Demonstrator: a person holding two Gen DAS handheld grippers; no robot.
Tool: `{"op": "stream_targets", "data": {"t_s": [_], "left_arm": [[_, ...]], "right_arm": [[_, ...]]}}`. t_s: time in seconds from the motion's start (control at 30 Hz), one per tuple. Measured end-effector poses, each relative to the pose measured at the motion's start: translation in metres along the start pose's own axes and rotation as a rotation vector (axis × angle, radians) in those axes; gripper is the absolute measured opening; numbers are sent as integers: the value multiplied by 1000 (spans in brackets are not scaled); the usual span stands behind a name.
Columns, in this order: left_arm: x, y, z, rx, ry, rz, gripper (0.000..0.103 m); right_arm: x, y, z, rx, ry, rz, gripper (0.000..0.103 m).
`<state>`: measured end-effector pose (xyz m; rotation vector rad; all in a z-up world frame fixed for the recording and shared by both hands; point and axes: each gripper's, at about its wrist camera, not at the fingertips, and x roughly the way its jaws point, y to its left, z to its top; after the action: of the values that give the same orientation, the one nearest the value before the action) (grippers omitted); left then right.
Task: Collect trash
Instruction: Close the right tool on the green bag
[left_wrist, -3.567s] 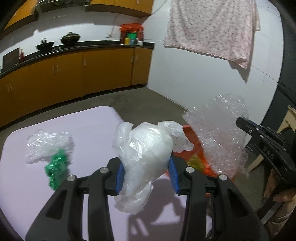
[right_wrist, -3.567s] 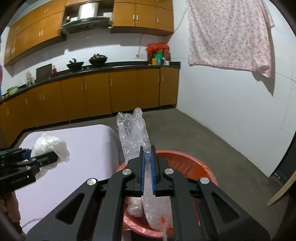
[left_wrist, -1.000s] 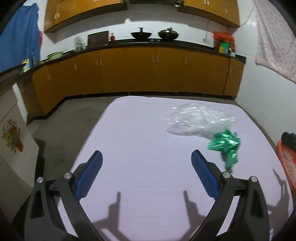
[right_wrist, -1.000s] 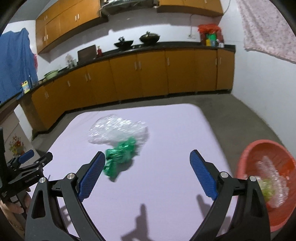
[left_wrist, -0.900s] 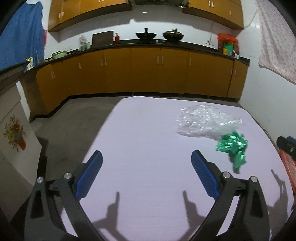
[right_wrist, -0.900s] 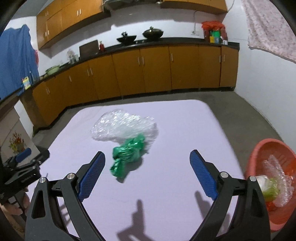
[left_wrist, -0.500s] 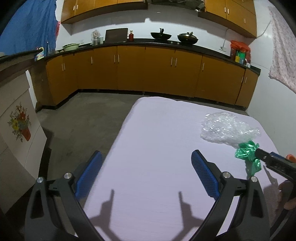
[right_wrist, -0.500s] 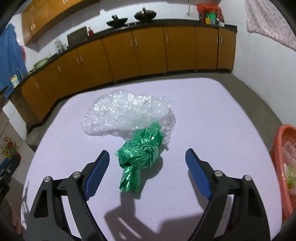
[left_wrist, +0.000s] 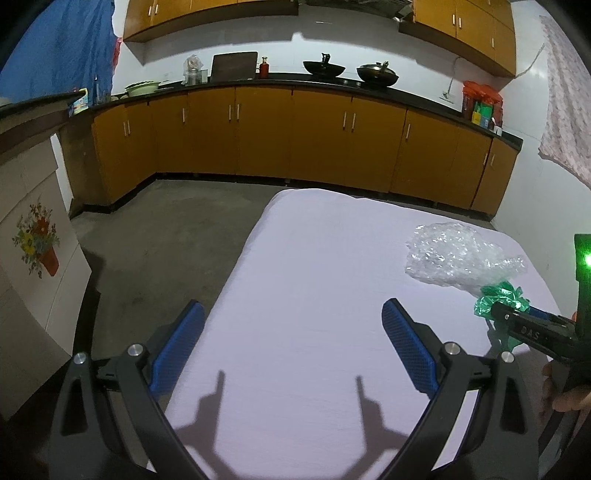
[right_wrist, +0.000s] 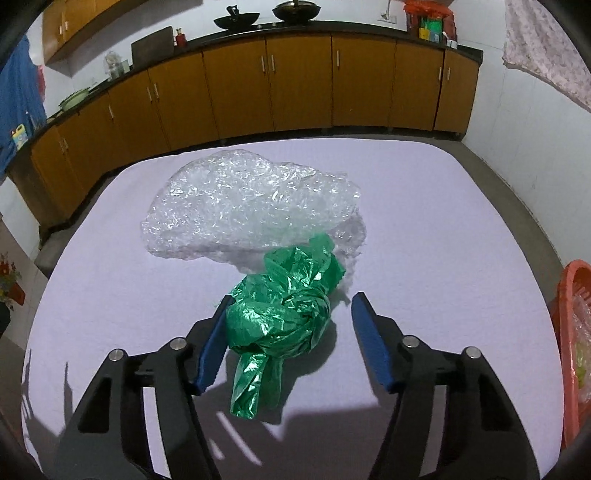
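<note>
The right gripper (right_wrist: 291, 339) is spread wide, grasping nothing. Its blue pads (right_wrist: 371, 341) straddle the green bag (right_wrist: 284, 317), which lies knotted and crumpled on the table (right_wrist: 424, 221). The left pad is touching or just beside the bag; the right pad stands apart from it. The bag's far end touches the bubble wrap (right_wrist: 243, 206), which lies toward the table's far edge. The basin (right_wrist: 569, 332) sits beyond the table's right edge, with clear plastic inside.

The left gripper (left_wrist: 291, 343) is also released, its pads (left_wrist: 408, 350) wide apart above bare table near the left edge, well apart from the bag (left_wrist: 498, 299) and wrap (left_wrist: 454, 258).
</note>
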<state>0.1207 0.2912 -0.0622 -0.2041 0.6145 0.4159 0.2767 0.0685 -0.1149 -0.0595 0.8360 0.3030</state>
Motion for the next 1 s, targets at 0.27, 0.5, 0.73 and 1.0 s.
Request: {"op": "stream_targets", "data": {"t_s": [0.27,0.5,0.73,1.0], "left_arm": [[1,-10,-2,23,6,-12,95],[4,-21,-2,39,19,-34,95],[18,-51,4,89,45,-97,97],[49,-124,29,167,54,-214,99]], "right_arm": [[-5,-9,1,3,11,37,44],[-17,-30,-11,7,4,35,43],[-42,-70,-28,-1,-37,-48,43],[-56,-96,-40,64,-60,-84,43]]}}
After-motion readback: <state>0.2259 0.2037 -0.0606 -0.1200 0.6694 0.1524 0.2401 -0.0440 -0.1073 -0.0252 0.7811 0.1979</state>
